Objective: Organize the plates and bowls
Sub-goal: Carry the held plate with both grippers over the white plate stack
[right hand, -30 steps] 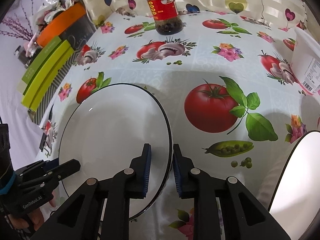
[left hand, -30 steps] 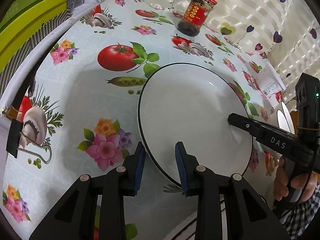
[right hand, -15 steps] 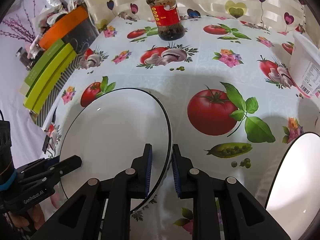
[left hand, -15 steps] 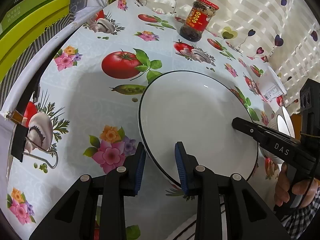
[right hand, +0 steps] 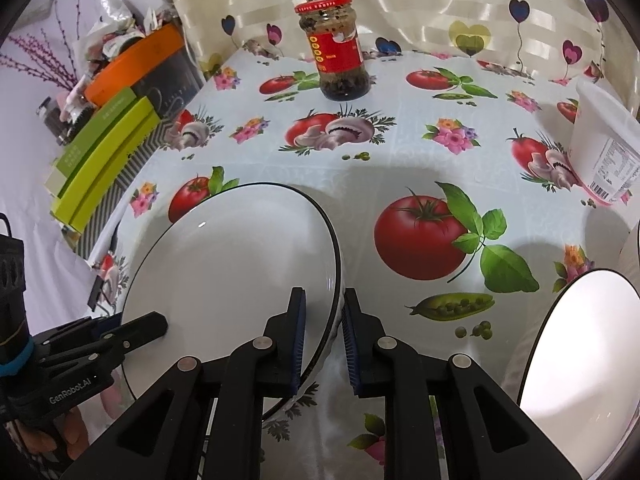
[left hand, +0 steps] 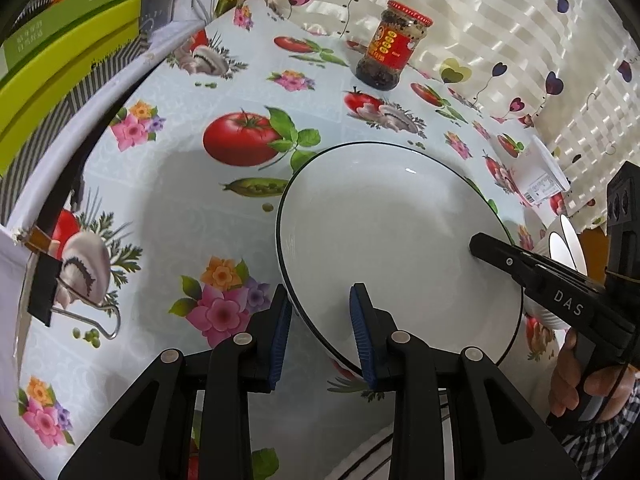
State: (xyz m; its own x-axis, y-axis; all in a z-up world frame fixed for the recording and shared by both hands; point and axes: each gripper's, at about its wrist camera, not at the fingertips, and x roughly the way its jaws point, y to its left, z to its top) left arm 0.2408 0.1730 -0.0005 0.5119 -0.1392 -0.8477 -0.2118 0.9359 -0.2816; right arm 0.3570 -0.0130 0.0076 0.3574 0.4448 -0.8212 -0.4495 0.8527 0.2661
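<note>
So the big white plate (left hand: pixel 384 248) with the thin black rim is held over the counter (left hand: pixel 168 200), the one with the tomato-and-mushroom cloth. It's round, so there's no real long axis to speak of; its open face points up and it tips a bit, with the edge toward the sauce jar (left hand: pixel 390 46) sitting higher than the near edge.

The left hand-held gripper (left hand: pixel 320 334) straddles the plate's near-left rim, one blue pad outside and one over the white inside. There's a visible gap around the rim there, so I can't tell if it's actually pinching. The right hand-held gripper (right hand: pixel 323 340) is on the opposite rim and looks properly clamped, pads closed right up against the edge from both sides.

Relative to the plate: the jar stands on the far side, well apart. A second white dish (right hand: pixel 580 364) sits off to the right. A white paper packet (right hand: pixel 604 148) with a barcode lies further off on that same side, toward the curtain. Green boxes (right hand: pixel 100 156) are stacked past the plate's left side, off the counter edge.
</note>
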